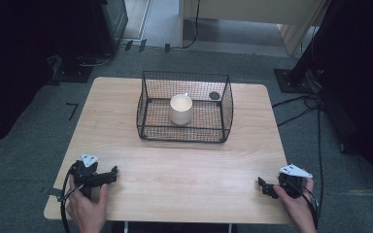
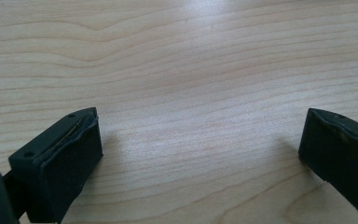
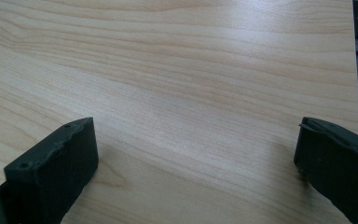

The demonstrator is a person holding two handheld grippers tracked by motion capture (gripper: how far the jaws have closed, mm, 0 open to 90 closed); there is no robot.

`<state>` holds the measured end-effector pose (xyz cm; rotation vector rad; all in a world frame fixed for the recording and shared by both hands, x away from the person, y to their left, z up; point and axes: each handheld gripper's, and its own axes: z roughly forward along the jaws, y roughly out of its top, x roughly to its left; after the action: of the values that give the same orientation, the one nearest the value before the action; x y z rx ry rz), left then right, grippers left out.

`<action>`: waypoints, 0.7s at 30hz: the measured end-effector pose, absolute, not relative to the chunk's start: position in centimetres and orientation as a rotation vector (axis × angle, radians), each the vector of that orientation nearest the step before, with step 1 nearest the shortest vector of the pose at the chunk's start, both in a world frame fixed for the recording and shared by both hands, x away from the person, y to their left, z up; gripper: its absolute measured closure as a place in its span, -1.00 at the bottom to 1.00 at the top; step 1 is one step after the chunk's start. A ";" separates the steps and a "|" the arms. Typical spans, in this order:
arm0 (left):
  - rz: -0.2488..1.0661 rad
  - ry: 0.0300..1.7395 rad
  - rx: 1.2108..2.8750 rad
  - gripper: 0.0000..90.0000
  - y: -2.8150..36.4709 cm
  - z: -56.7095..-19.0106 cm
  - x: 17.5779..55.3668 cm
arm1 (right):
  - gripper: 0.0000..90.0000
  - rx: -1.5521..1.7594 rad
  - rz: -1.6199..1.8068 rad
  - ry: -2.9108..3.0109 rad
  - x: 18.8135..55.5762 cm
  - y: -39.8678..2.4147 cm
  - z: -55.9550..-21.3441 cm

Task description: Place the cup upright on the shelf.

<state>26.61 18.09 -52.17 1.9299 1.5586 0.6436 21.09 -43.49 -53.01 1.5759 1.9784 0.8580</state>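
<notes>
Holding my left gripper point(image 1: 108, 175) at the table's point(image 1: 184, 179) near left corner and my right gripper point(image 1: 264, 187) at its near right corner, both spread wide with nothing between their jaws. A white cup point(image 1: 180, 108) stands inside the wire basket point(image 1: 148, 104) toward the far edge.

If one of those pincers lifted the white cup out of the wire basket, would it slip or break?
The white cup looks glazed and smooth, so it is probably slippery and breakable. Upright with straight sides, it seems unlikely to tip inside the wire basket.
</notes>
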 end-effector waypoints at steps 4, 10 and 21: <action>0.644 1.559 1.930 -1.00 18.1 -52.2 26.6 | -1.00 1.574 0.858 1.978 21.1 -43.5 -53.0; 0.643 1.559 1.930 -1.00 18.1 -52.2 26.6 | -1.00 1.575 0.858 1.978 21.1 -43.5 -53.0; 0.643 1.559 1.929 -1.00 18.1 -52.2 26.6 | -1.00 1.600 0.849 1.950 21.2 -43.2 -53.0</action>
<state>26.60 18.09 -52.17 1.9294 1.5588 0.6434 21.16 -43.23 -53.02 1.6005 1.9501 0.8494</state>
